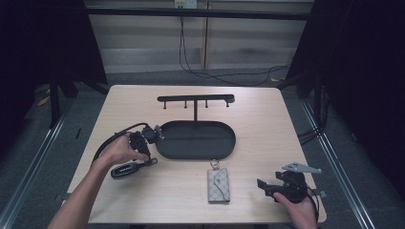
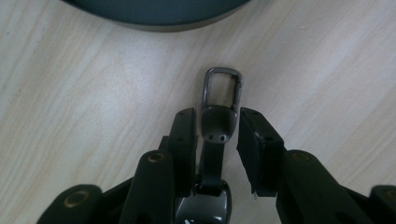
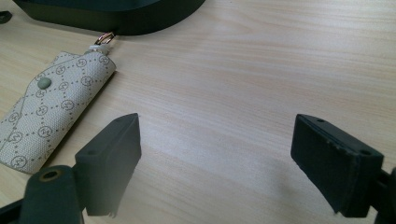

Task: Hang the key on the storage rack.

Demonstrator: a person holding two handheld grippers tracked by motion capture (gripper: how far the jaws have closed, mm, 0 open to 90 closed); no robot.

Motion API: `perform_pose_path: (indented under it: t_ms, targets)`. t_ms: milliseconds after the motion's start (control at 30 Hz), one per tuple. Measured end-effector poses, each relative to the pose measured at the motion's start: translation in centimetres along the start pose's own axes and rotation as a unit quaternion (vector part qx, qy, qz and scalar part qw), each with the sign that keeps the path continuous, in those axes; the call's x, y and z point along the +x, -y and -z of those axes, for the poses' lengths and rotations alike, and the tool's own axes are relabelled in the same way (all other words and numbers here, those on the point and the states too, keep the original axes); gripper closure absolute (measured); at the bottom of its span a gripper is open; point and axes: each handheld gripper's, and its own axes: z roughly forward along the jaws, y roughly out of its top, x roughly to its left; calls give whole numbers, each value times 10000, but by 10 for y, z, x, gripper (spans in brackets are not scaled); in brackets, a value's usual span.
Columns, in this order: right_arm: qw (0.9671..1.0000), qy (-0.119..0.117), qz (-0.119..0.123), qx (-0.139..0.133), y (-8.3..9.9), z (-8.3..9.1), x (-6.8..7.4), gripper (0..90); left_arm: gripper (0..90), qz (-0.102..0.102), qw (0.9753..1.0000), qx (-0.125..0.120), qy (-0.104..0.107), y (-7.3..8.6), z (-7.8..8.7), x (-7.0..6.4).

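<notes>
Pale wooden table (image 1: 267, 124), dark oval tray (image 1: 197, 139) and hook rack (image 1: 196, 98) waiting, nothing hung yet. Left gripper (image 2: 215, 122) straddles the car key (image 2: 214, 140) beside the tray, jaws not quite clamped. Right gripper (image 3: 215, 158) gapes wide near the patterned key pouch (image 3: 51, 107).

Your right gripper (image 3: 215, 163) sits wide open over bare wood table (image 1: 258, 138); open run ahead and to its right. Patterned key pouch (image 3: 51, 116) lies just left of it, ring end close to the oval tray (image 1: 197, 139). Tray plus hook rack (image 1: 196, 99) block mid-table. Your left gripper (image 2: 215, 128) straddles the car key (image 2: 215, 140) just beside the tray rim, tight there.
</notes>
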Motion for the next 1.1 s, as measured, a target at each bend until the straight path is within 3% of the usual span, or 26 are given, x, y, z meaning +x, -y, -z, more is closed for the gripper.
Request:
perform_pose_path:
  t_ms: [433,500,567,800,1000,1100]
  targets:
    - [10000,-5,-18,33,0,-1,0,159,674,-61,9999,61,132,1,-12,2]
    - [9999,-105,-95,43,0,-1,-2,160,689,-65,9999,76,95,1,-13,1]
    - [9999,-92,-107,40,0,-1,-3,160,690,-151,9998,134,54,1,-13,1]
    - [9999,-68,-81,83,0,-2,-1,160,684,-167,9997,90,-158,0,-15,-7]
    - [9999,-45,-29,126,0,-3,0,163,702,-246,9990,292,-221,-3,-14,-7]
    - [9999,-45,-12,137,0,-3,0,163,705,-142,9992,271,-250,-3,-14,-8]
